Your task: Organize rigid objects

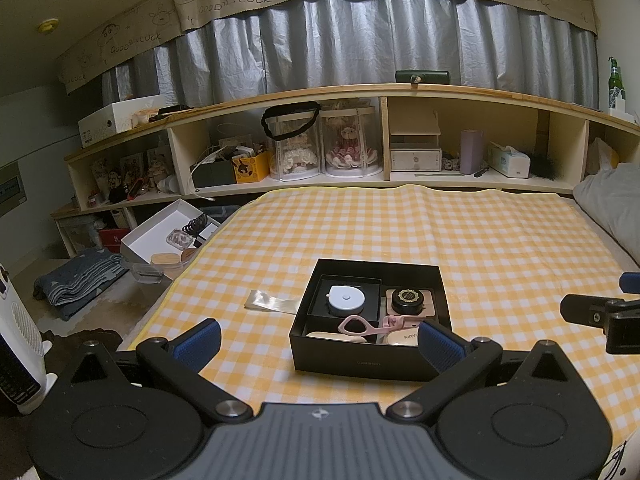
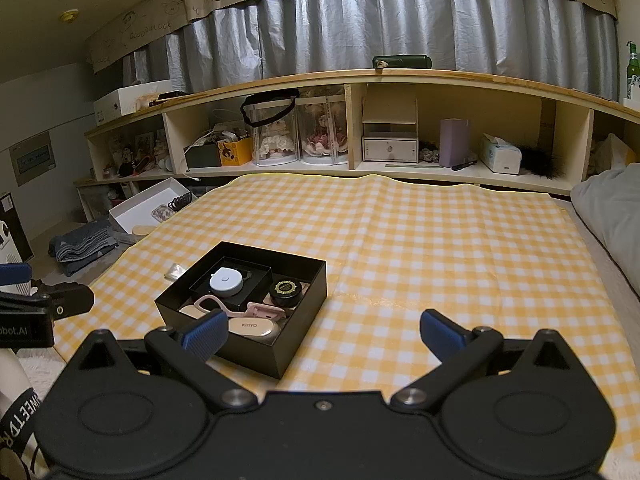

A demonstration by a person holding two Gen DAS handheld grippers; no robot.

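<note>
While both fingers gape empty, black box [image 1: 372,360] with pink curler [image 1: 380,325], round jar [image 1: 407,299].

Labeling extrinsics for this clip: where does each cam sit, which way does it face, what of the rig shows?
Left wrist: on the left tongs, open, facing the shelf across the checked cloth; black box dead ahead between the blue pads; right tongs' tip at the right edge.
Right wrist: on the right tongs, open, same heading, set further right; black box ahead-left behind the left pad; left tongs at the left edge.
Shared: black box, checked cloth, shelf, curtain.
</note>
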